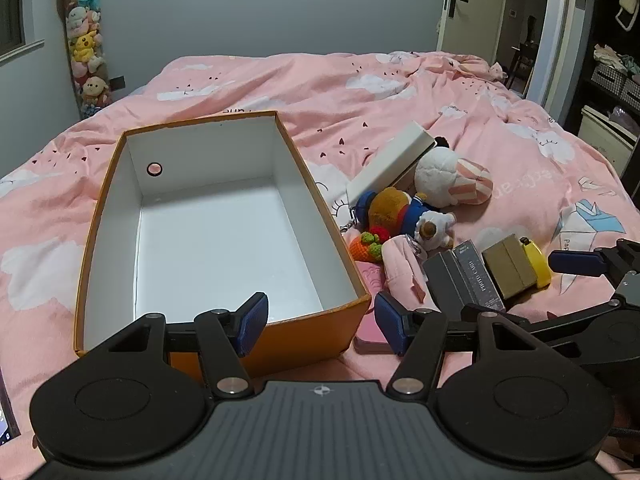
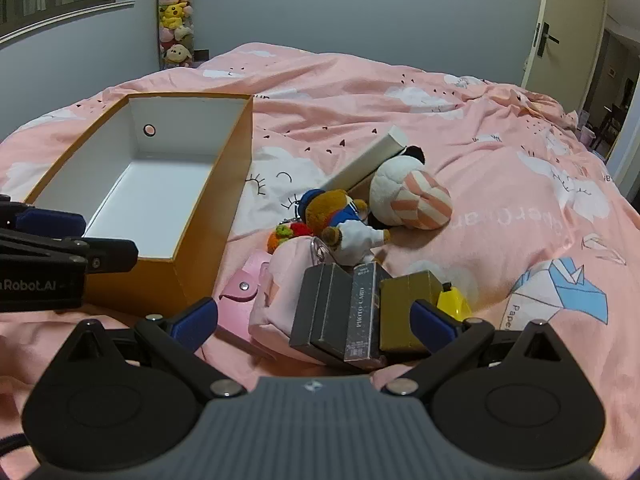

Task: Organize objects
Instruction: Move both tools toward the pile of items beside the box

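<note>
Evidently nothing had yet gone into the open orange cardboard box with the white lining (image 1: 208,216), which sat bare on the pink cloud-printed bedspread (image 1: 400,92); the sorting looked to be at its very first pick. Everything to be tidied lay in one heap just to the right of that box: a white plush toy with a pink-striped cap (image 2: 408,196), a brown bear doll in a blue sailor suit (image 2: 340,220), a small orange crocheted carrot (image 2: 280,238), a soft pink fabric pouch (image 2: 276,292), a flat pink snap wallet (image 2: 240,290), two dark grey card boxes (image 2: 340,312), a gold carton (image 2: 404,308), a yellow plastic piece (image 2: 452,300) and, farthest from the box's near corner, a tilted white box lid (image 2: 368,160).

The left gripper (image 1: 320,320) hung over the box's near right corner with its blue pads parted and nothing between them. The right gripper (image 2: 316,322) was spread as wide as it goes, straddling the grey card boxes without pressing on them (they stood nearest its reach).

By my judgement the next move called for lowering the right tongs onto one grey card box alone, closing squarely on its narrow sides, then carrying it left over the orange wall.
</note>
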Demonstrator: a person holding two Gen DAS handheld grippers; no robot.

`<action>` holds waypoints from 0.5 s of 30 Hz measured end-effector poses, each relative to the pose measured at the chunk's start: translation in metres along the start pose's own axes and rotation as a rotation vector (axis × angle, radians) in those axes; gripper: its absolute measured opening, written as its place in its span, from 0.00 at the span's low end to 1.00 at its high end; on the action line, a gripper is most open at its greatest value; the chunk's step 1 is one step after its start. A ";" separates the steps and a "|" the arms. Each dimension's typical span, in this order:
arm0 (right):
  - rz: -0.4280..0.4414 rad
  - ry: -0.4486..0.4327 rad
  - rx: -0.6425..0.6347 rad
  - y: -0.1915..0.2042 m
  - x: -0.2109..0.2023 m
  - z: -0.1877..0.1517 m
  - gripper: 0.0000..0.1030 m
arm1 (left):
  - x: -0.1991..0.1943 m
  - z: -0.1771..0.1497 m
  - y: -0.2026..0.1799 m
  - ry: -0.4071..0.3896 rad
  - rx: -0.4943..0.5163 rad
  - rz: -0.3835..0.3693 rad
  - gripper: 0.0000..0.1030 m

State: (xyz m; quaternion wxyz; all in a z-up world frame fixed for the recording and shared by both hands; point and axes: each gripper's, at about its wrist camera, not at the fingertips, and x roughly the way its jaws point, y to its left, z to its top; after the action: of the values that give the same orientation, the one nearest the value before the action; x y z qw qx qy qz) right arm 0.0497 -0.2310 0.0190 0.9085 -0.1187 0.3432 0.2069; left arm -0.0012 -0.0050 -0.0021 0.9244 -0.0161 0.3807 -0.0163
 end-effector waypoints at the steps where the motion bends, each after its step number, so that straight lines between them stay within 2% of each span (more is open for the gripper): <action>1: -0.003 0.001 0.003 -0.001 0.000 0.000 0.99 | 0.000 0.000 0.000 0.002 0.001 0.002 0.70; 15: -0.038 0.044 0.074 -0.013 0.005 -0.004 0.99 | 0.003 -0.002 -0.002 0.024 0.013 0.016 0.70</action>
State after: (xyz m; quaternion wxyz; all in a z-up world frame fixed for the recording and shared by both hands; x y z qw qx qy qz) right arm 0.0572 -0.2420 0.0137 0.9082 -0.0960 0.3682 0.1741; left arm 0.0001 -0.0074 -0.0054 0.9200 -0.0069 0.3916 -0.0113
